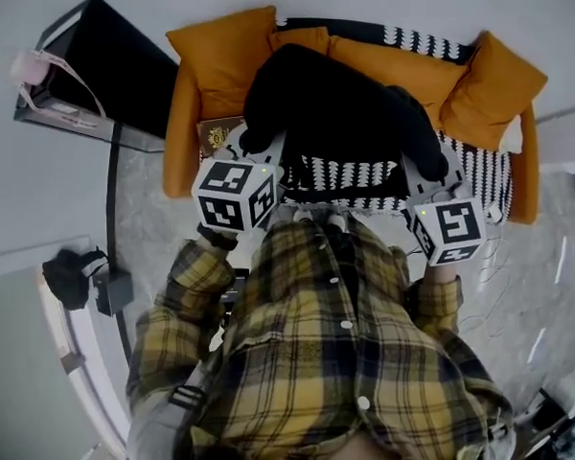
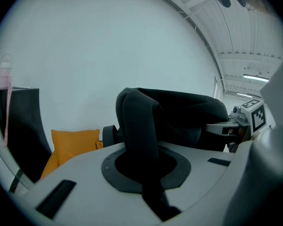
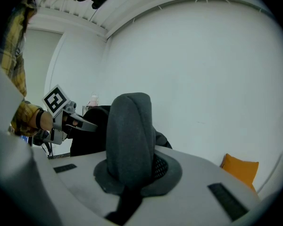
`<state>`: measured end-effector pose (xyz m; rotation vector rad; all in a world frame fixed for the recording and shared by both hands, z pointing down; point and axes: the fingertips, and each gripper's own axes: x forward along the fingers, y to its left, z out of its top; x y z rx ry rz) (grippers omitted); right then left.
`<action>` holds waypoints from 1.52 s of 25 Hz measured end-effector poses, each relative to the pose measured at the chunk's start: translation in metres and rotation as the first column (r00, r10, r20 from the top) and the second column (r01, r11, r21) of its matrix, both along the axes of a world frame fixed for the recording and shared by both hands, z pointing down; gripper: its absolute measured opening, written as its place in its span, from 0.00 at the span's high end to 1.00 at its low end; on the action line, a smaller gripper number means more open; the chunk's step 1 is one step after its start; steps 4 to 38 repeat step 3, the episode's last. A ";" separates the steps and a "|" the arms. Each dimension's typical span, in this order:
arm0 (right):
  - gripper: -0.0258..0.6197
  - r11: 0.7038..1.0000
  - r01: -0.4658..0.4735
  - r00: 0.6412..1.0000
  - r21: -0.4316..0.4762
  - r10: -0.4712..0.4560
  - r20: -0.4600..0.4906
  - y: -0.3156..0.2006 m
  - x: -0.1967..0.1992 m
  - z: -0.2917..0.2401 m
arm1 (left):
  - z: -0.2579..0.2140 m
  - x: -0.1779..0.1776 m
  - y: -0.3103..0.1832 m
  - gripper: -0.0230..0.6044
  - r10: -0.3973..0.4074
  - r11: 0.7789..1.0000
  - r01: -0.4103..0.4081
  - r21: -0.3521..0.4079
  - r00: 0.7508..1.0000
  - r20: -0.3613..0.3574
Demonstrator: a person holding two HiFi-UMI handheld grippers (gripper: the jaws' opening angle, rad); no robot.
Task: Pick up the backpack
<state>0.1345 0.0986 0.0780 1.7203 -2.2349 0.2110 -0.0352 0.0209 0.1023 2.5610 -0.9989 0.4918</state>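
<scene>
Above the orange cushioned sofa (image 1: 216, 60), against a white wall:

Item 1: black fabric backpack (image 1: 335, 113). It is held between two grippers over the seat, and its bulk hides most of the black-and-white patterned throw (image 1: 364, 188) beneath. Whether its base rests on the seat or hangs free cannot be told from where I stand.

Item 2: left hand-held gripper (image 1: 261, 153), with its marker cube facing up. Its jaws are closed tight on a black padded shoulder strap (image 2: 139, 126), which rises upright from between them. Taking the strap rather than the soft body gives a narrow, firm band to pinch.

Item 3: right hand-held gripper (image 1: 424, 172). Its jaws are likewise clamped, on a dark grey padded shoulder strap (image 3: 129, 135) that stands upright between them. With one strap on each side the load looks shared, so the bag should hang level instead of swinging.

Item 4: person in a yellow plaid shirt (image 1: 316, 353), standing close to the sofa front with both arms forward and the bag between the hands.

Status, by my judgement: both straps are secured, and the lift is under way or nearly done.
</scene>
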 end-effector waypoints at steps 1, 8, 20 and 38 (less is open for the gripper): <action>0.92 1.000 0.000 1.000 -0.002 0.000 0.000 0.000 0.000 0.001 | 0.000 0.000 -0.001 0.91 0.004 1.000 -0.004 -0.001 1.000 0.002; 0.92 1.000 -0.001 1.000 -0.006 0.001 0.001 0.000 -0.001 0.002 | 0.001 0.000 -0.003 0.91 0.012 1.000 -0.012 -0.002 1.000 0.009; 0.92 1.000 -0.001 1.000 -0.006 0.001 0.001 0.000 -0.001 0.002 | 0.001 0.000 -0.003 0.91 0.012 1.000 -0.012 -0.002 1.000 0.009; 0.92 1.000 -0.001 1.000 -0.006 0.001 0.001 0.000 -0.001 0.002 | 0.001 0.000 -0.003 0.91 0.012 1.000 -0.012 -0.002 1.000 0.009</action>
